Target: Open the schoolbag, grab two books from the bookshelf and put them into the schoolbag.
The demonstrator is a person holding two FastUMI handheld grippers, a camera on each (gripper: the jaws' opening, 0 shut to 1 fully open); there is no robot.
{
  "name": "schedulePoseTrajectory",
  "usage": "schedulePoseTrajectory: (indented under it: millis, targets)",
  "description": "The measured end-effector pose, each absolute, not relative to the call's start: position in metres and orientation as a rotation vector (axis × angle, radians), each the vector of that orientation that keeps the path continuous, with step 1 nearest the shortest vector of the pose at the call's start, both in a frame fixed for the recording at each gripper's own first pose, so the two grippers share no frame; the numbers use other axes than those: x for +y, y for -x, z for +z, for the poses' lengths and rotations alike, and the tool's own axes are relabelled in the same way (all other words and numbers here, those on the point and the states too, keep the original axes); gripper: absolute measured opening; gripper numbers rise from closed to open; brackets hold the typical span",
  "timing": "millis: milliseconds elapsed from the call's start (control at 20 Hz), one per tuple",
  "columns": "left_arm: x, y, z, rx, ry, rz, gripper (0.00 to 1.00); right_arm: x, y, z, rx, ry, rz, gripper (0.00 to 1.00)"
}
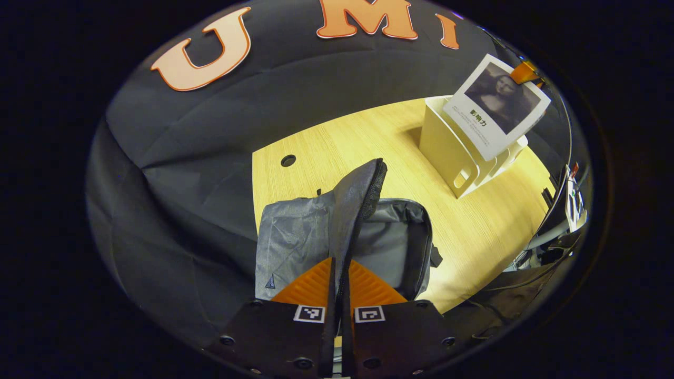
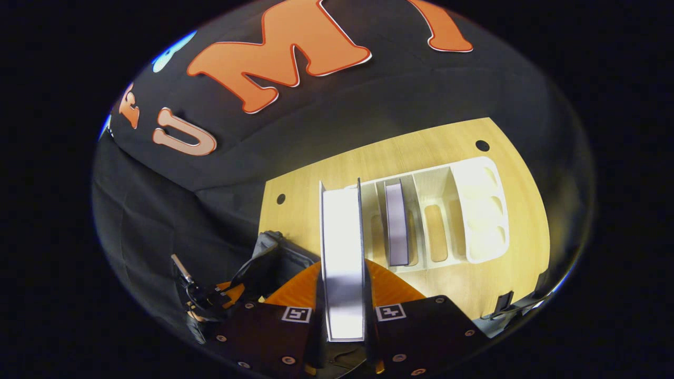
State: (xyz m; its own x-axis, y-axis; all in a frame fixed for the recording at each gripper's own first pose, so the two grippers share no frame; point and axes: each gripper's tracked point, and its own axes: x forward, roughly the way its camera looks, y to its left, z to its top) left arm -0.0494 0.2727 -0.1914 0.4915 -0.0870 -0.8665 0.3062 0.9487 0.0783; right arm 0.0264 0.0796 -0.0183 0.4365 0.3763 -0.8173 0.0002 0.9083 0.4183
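- Schoolbag: grey, laid flat on the wooden table; in the left gripper view its flap is held upright at 12 o'clock from the fingers, and the main compartment is seen open just to the right of it.
- Left gripper: fingers pressed nearly together, with the zipper edge of the flap pinched between them; the mouth is judged to be kept open by this hold.
- Right gripper: fingers closed on the lower end of a book, which is seen edge-on and upright, running toward 12 o'clock in the right gripper view.
- Step in hand: the first book is judged to be in carriage from shelf to bag; nothing is seen inside the compartment yet.
- Next move: the held book is to be swung toward the dark bag edge at 9 o'clock in the right gripper view and lowered into the opening beside the flap.
- Bookshelf: white, with dividers, at 1 o'clock; a second book is left standing in one slot, near the held one.
- Open room: bare table is noted between bag and shelf; the booth wall lies beyond the far edge, and cables are seen past the table's right edge in the left gripper view.
- Risk: a book corner could catch on the flap's zipper edge.
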Motion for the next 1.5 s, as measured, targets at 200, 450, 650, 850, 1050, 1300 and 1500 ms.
schedulePoseTrajectory:
  millis: [200,450,650,850,1050,1300,1500]
  targets:
    - [0.273,0.052,-0.189,1.024,-0.216,-0.230,0.06,0.085,-0.023,-0.018,1.077,-0.403,0.291,0.29]
    - [0.274,0.052,-0.186,1.007,-0.172,-0.195,0.06,0.118,0.012,-0.029,1.101,-0.444,0.386,0.29]
    - [0.268,0.054,-0.185,1.000,-0.154,-0.192,0.06,0.153,0.025,-0.046,1.118,-0.492,0.460,0.29]
    - [0.259,0.054,-0.186,1.003,-0.163,-0.205,0.06,0.188,0.037,-0.067,1.148,-0.533,0.516,0.29]
    - [0.245,0.053,-0.185,1.010,-0.162,-0.221,0.05,0.213,0.048,-0.099,1.189,-0.582,0.537,0.29]
    - [0.232,0.053,-0.179,0.994,-0.156,-0.212,0.05,0.243,0.052,-0.129,1.218,-0.704,0.561,0.28]
    - [0.220,0.054,-0.174,0.960,-0.114,-0.199,0.05,0.262,0.056,-0.153,1.210,-0.753,0.588,0.29]
